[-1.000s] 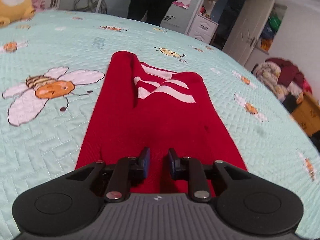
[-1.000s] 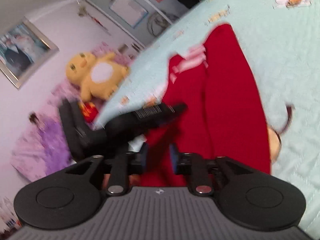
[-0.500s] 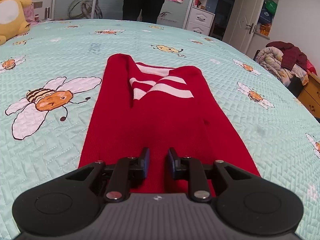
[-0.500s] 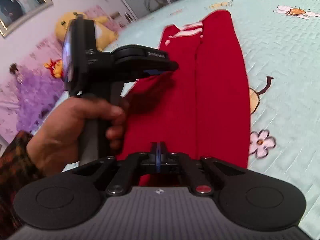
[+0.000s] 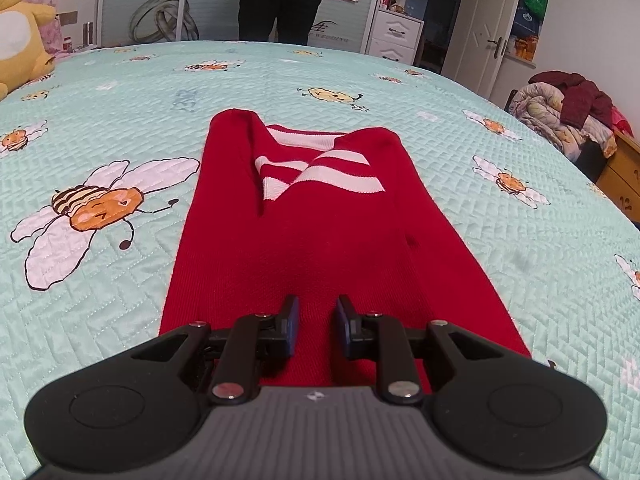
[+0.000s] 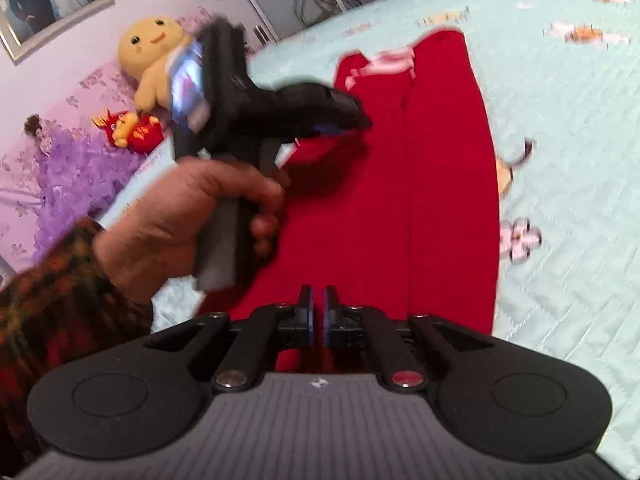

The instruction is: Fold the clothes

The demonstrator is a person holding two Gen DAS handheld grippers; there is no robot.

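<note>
Bee-print bedspread (image 5: pixel 120 92), folded red garment (image 5: pixel 320 240), left gripper (image 5: pixel 316 320) parted above it

The left gripper (image 5: pixel 316 318) is held low and level, pointing straight forward, its two fingers parted with a clear gap between the pads. The right gripper (image 6: pixel 318 312) has its fingers drawn almost together, only a thin slit between them. In the right wrist view, a hand (image 6: pixel 188 216) in a dark patterned sleeve (image 6: pixel 52 312) grips the left gripper's upright handle
</note>
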